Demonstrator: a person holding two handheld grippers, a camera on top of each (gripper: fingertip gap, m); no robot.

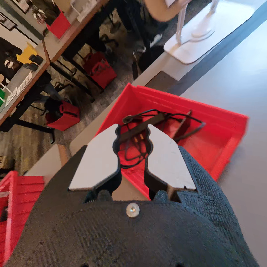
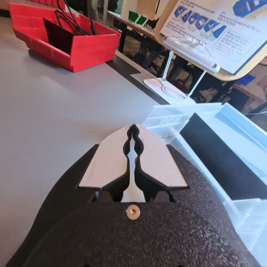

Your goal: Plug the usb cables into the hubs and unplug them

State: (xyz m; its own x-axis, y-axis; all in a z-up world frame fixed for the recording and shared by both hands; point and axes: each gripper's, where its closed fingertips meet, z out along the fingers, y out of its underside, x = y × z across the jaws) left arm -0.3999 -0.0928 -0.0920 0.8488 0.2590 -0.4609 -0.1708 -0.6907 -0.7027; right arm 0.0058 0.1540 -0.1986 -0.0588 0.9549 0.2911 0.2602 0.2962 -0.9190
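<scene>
Left claw (image 1: 132, 130) hovering apart over red bin (image 1: 225, 134); right claw (image 2: 132, 127) resting together, empty; usb cables (image 1: 186, 115) looking light, floppy — prob. gripping at stiff plug.

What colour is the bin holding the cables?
Red. The bin shows best in the left wrist view, with the black cables inside.

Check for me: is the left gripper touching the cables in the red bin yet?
Apart. The left wrist view shows the left gripper open above the red bin, nothing between its fingers, cables lying below.
</scene>
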